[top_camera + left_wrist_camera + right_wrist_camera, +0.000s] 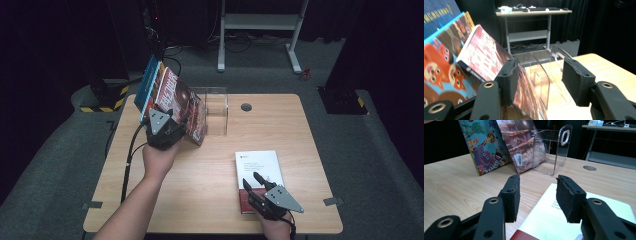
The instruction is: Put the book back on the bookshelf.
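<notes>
Two books lean to the left at the table's back left: a blue picture book (pixel 148 82) and a red-brown book (pixel 182 102) on top of it. They stand at the left end of a clear acrylic book holder (pixel 216 112). My left gripper (pixel 170 120) is at the red-brown book's lower edge. In the left gripper view its jaws (pixel 540 75) stand apart, one pad against the red-brown book (pixel 484 57) and the other free in front of the holder (pixel 537 62). A white book (pixel 260 167) lies flat at the front right. My right gripper (pixel 251 178) hovers open over the white book's (pixel 549 217) near end.
The wooden table (pixel 210 170) has a round cable hole (pixel 246 107) behind the holder. A metal desk frame (pixel 260 22) stands on the floor beyond the table. Dark curtains surround the area.
</notes>
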`<state>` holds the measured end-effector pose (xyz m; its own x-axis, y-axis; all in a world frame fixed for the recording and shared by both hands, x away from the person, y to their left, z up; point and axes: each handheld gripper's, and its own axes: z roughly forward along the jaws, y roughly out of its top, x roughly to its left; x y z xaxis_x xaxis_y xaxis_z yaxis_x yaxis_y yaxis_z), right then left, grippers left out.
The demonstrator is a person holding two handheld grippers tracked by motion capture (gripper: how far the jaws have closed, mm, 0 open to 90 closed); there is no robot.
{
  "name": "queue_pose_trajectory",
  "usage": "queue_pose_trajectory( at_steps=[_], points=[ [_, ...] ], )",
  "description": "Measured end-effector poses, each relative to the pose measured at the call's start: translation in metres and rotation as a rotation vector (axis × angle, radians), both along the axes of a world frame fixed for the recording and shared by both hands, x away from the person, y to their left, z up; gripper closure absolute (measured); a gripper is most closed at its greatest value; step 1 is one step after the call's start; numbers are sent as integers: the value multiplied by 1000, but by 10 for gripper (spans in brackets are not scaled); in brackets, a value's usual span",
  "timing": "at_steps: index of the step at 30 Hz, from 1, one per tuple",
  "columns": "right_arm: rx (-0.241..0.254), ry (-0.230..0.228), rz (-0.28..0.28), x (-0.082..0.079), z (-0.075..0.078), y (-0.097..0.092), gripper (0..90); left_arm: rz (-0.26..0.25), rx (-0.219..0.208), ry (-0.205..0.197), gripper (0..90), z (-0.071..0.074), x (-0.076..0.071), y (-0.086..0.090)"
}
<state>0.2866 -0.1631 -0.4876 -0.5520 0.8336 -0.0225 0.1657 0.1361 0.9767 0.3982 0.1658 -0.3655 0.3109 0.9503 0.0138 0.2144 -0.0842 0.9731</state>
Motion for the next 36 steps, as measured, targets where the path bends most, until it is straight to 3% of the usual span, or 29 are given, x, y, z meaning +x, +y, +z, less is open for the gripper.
queue_pose_trajectory(
  at_steps=[6,12,14,18,22,27,32,35,36],
  points=[
    [1,9,-4,1,0,-1,530,-28,27,8,435,-8,-13,0],
    [-3,17,-9,1,1,-3,529,-72,66,42,395,-20,-27,0],
    [-7,20,-12,1,2,-4,531,-91,77,58,391,-28,-35,-1],
    [-23,24,-26,0,4,-7,530,-112,95,52,401,-40,-45,-2],
    [-49,25,-43,-1,5,-10,519,-139,114,80,404,-51,-52,-6],
    [-83,31,-85,-2,7,-17,481,-200,122,132,431,-69,-61,-14],
    [-100,36,-117,-3,7,-27,442,-250,118,133,446,-84,-68,-24],
    [-115,77,-148,-3,4,-35,404,-299,62,194,417,-98,-74,-39],
    [-119,79,-162,-4,4,-38,397,-299,62,194,398,-98,-74,-39]
  ],
)
